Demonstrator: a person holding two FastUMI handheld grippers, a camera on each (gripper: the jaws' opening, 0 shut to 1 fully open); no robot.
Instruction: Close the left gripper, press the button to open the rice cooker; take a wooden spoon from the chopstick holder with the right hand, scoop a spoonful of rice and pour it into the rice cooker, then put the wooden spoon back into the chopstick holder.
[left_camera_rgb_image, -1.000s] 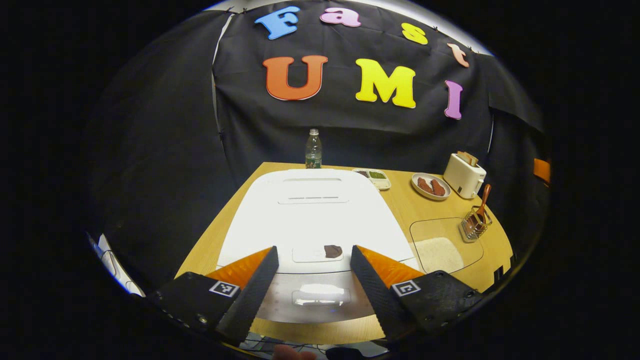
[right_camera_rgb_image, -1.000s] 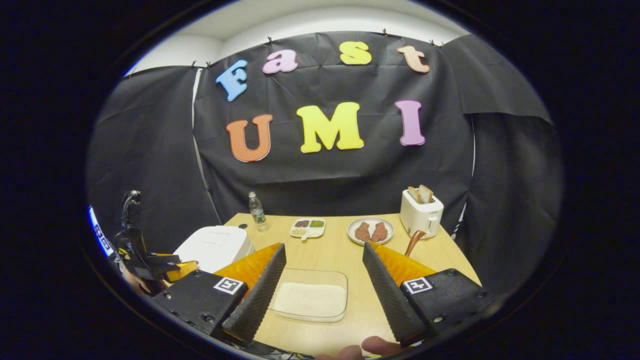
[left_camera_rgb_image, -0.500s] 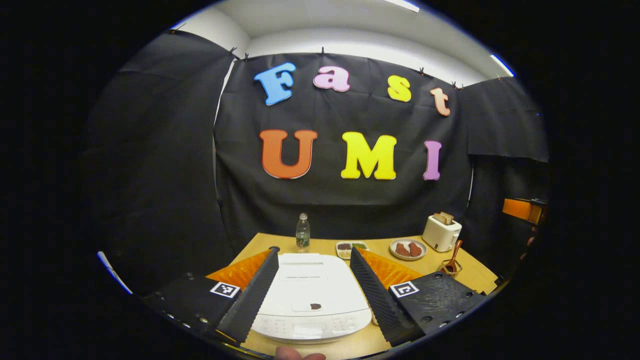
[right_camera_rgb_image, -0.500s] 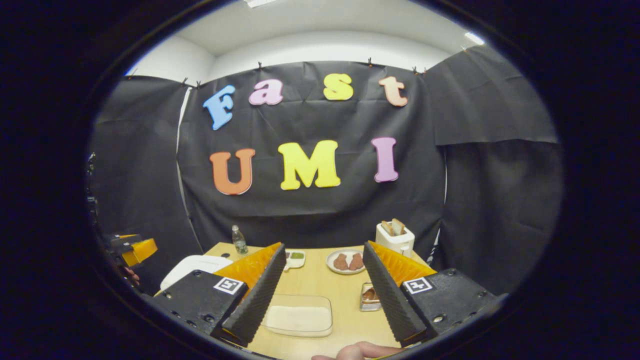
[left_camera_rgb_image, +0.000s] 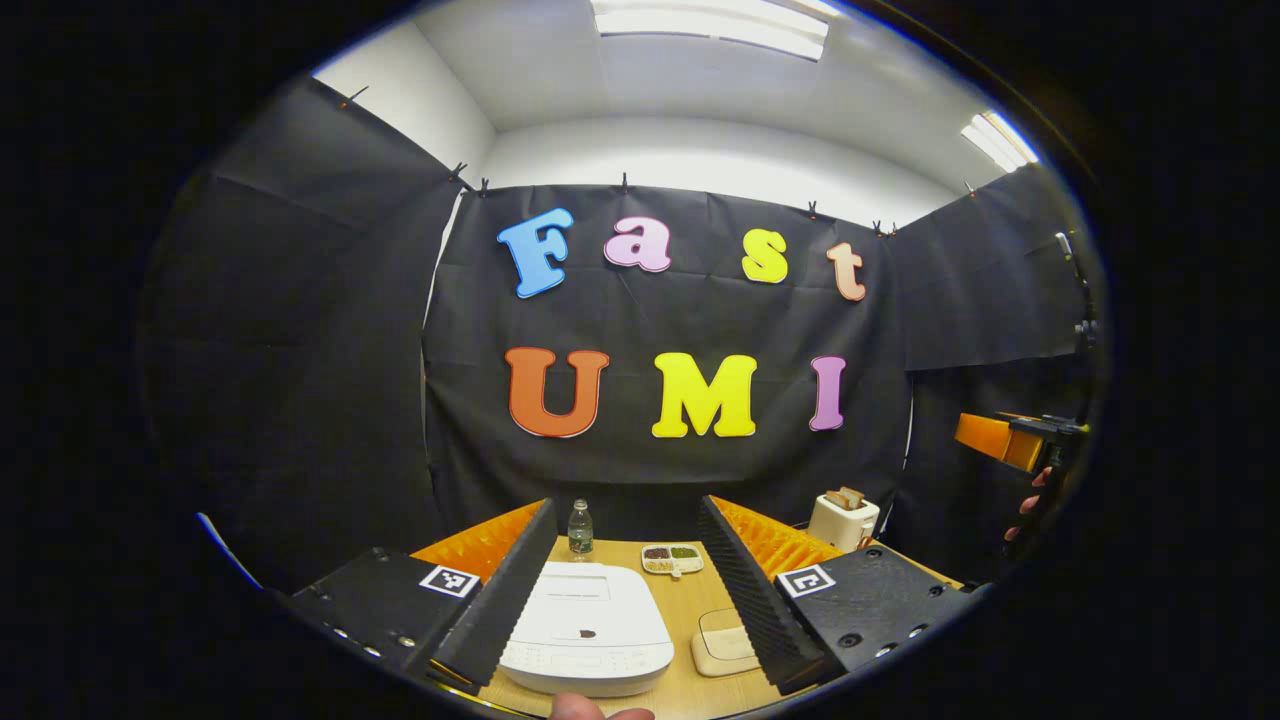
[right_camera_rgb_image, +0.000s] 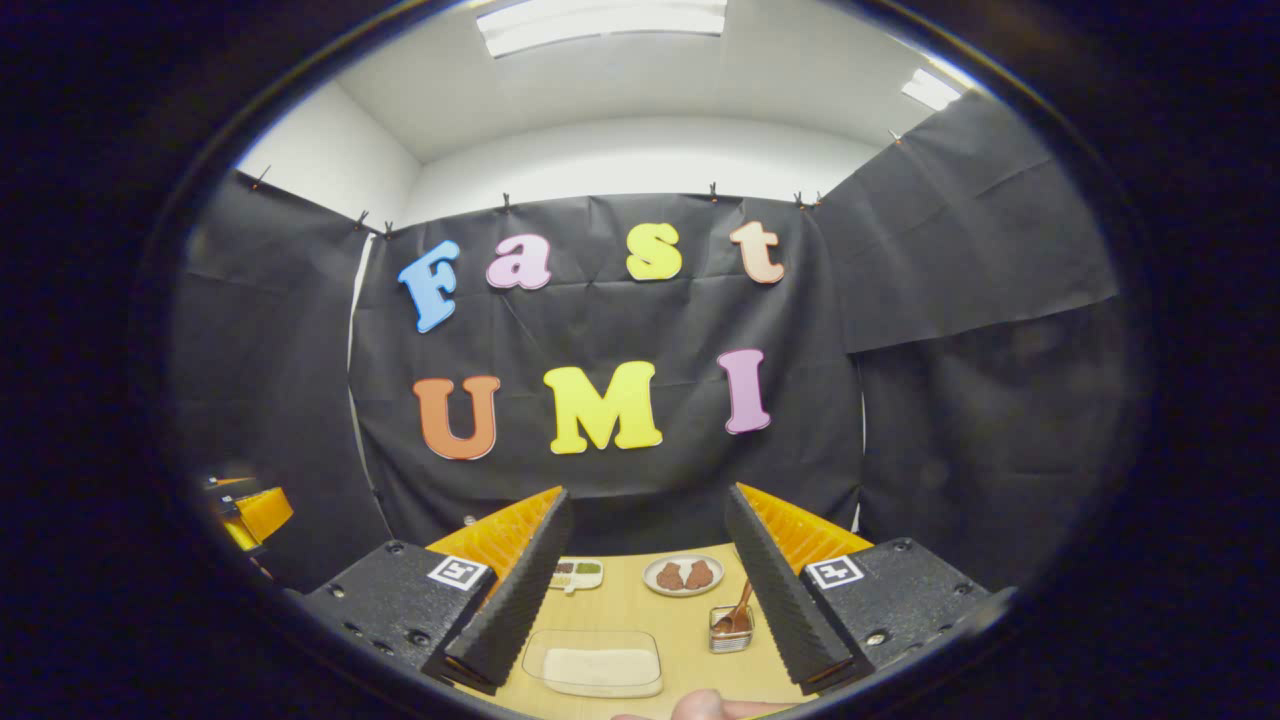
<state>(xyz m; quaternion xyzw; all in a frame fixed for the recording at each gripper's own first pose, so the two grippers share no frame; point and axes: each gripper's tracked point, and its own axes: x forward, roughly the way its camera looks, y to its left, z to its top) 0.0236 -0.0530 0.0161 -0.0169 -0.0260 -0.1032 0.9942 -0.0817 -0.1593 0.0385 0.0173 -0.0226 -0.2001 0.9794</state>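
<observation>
The white rice cooker (left_camera_rgb_image: 588, 628), lid down, sits on the wooden table (left_camera_rgb_image: 690, 690) straight ahead of and below my left gripper (left_camera_rgb_image: 628, 590), which stands open with nothing between its fingers. Right of the cooker lies a clear tray of rice (left_camera_rgb_image: 722, 645). In the right gripper view, the same rice tray (right_camera_rgb_image: 595, 665) lies in front, and the wooden spoon (right_camera_rgb_image: 740, 603) stands in the wire chopstick holder (right_camera_rgb_image: 730, 629) to its right. My right gripper (right_camera_rgb_image: 640, 590) is open and empty, well back from the table. The left gripper (right_camera_rgb_image: 245, 510) shows at the far left.
A water bottle (left_camera_rgb_image: 579, 530), a divided snack dish (left_camera_rgb_image: 671, 559) and a white toaster (left_camera_rgb_image: 842, 519) stand along the table's back. A plate with two brown pieces (right_camera_rgb_image: 683, 575) lies behind the chopstick holder. The right gripper (left_camera_rgb_image: 1015, 440) and a hand show at the far right.
Both grippers have pulled back and tilted up from the table, so the cooker, tray and holder now look smaller and lower. Both stayed open.
</observation>
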